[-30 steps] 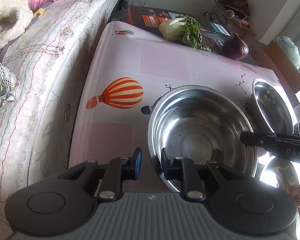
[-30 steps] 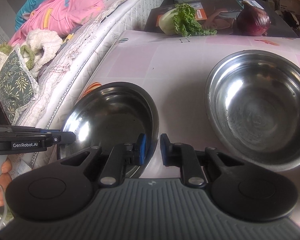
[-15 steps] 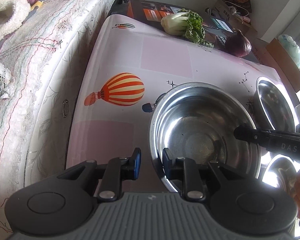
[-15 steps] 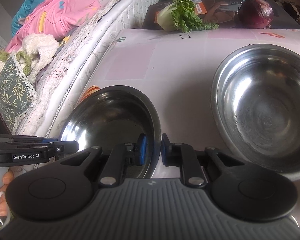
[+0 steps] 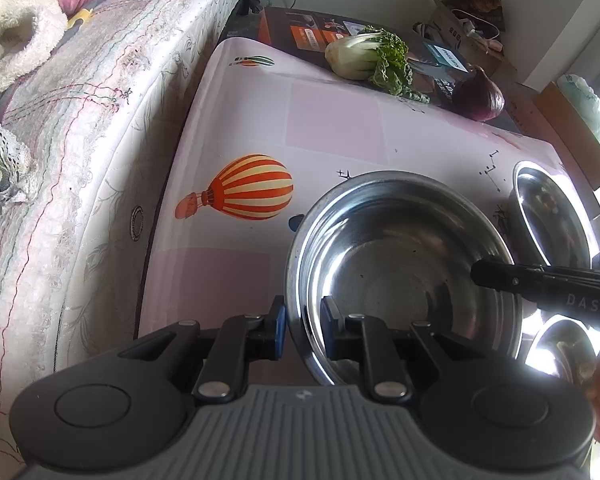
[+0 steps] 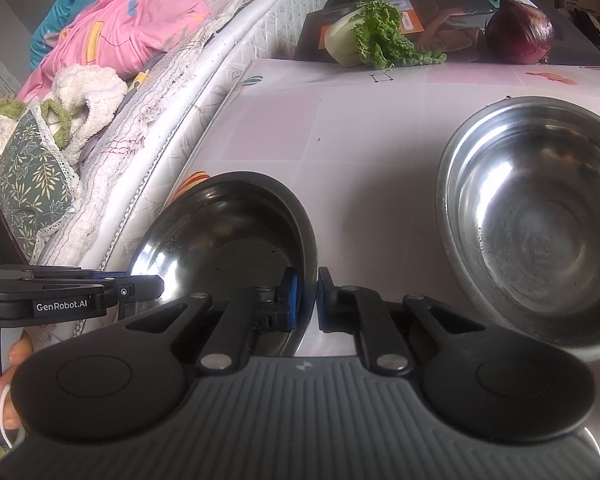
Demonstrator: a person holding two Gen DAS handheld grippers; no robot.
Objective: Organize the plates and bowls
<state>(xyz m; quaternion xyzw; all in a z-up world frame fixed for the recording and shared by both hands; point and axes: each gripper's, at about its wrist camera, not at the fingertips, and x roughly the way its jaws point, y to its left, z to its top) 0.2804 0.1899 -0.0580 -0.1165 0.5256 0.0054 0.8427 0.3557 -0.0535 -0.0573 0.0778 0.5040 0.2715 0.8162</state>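
Observation:
A steel bowl [image 5: 400,264] stands on the pink table [image 5: 332,128]. My left gripper [image 5: 303,324] straddles its near left rim. Its jaws are closing, with a little gap still showing beside the rim. My right gripper [image 6: 307,296] is shut on the opposite rim of the same bowl [image 6: 228,232], one blue pad inside and the other pad outside. Each gripper shows in the other's view: the right gripper [image 5: 480,274] across the bowl, the left gripper [image 6: 154,286] at the far rim. A second steel bowl [image 6: 540,232] sits to the right, apart from the first.
A mattress [image 5: 80,128] with bedding runs along the table's left side. Bok choy [image 5: 368,58] and a red onion [image 5: 478,96] lie at the far end on a dark box. A third bowl [image 5: 560,344] glares at the lower right. Cardboard boxes stand beyond.
The right gripper's pads have come together onto the bowl's rim. The left gripper's pads have narrowed slightly around the rim. Both hands stay in nearly the same place.

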